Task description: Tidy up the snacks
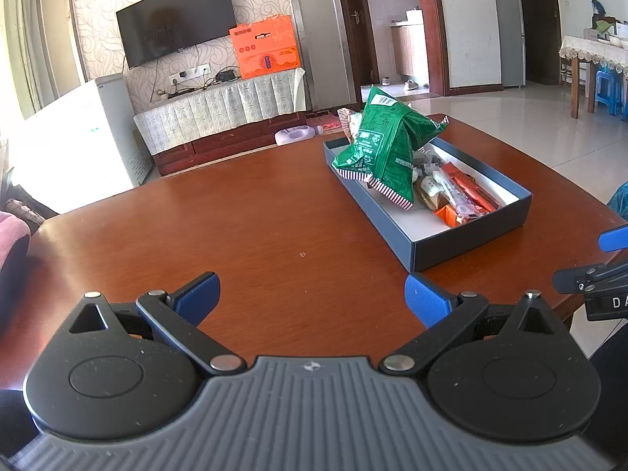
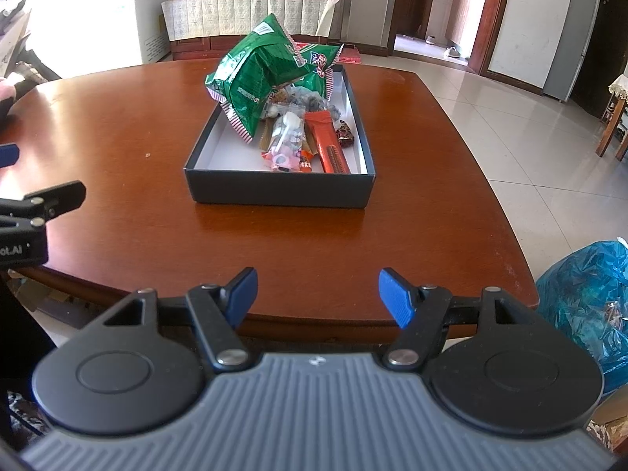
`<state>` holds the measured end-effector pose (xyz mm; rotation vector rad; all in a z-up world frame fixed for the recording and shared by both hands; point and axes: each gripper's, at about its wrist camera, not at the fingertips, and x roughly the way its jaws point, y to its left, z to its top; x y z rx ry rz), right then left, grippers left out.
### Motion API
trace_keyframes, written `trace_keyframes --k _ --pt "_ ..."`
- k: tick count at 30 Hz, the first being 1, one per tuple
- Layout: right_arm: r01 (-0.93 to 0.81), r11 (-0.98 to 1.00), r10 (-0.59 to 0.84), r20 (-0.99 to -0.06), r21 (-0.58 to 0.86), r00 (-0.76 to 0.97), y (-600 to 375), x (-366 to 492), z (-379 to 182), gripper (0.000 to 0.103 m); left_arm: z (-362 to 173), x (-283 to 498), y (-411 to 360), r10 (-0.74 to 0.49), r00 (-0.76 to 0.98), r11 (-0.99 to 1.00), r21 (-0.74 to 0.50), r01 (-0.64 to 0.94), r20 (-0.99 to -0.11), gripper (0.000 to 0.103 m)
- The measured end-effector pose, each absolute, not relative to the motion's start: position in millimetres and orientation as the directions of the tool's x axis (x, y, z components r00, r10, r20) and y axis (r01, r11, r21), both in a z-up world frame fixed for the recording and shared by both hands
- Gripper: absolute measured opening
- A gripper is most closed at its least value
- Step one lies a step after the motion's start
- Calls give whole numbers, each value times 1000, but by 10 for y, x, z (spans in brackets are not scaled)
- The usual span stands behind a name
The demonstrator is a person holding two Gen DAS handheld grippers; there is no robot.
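Seems end of sorting (or pause). Left gripper and right gripper both wide open, holding nothing. Snacks in box at 12 o'clock, green bag sticking out; next maybe pushing down w/ care.

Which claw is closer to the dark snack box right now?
Left. The left claw is open with its right fingertip almost at the snack box corner; the right claw is open, back at the table edge, facing the box.
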<state>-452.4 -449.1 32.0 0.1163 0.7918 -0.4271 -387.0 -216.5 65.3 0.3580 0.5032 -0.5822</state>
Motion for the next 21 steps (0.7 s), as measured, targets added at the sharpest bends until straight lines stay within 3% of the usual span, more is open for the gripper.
trace_keyframes --k 21 --pt "399 916 -305 -732 -50 609 -4518 -4506 302 70 624 -3861 -2190 -428 717 777 182 603 -550 102"
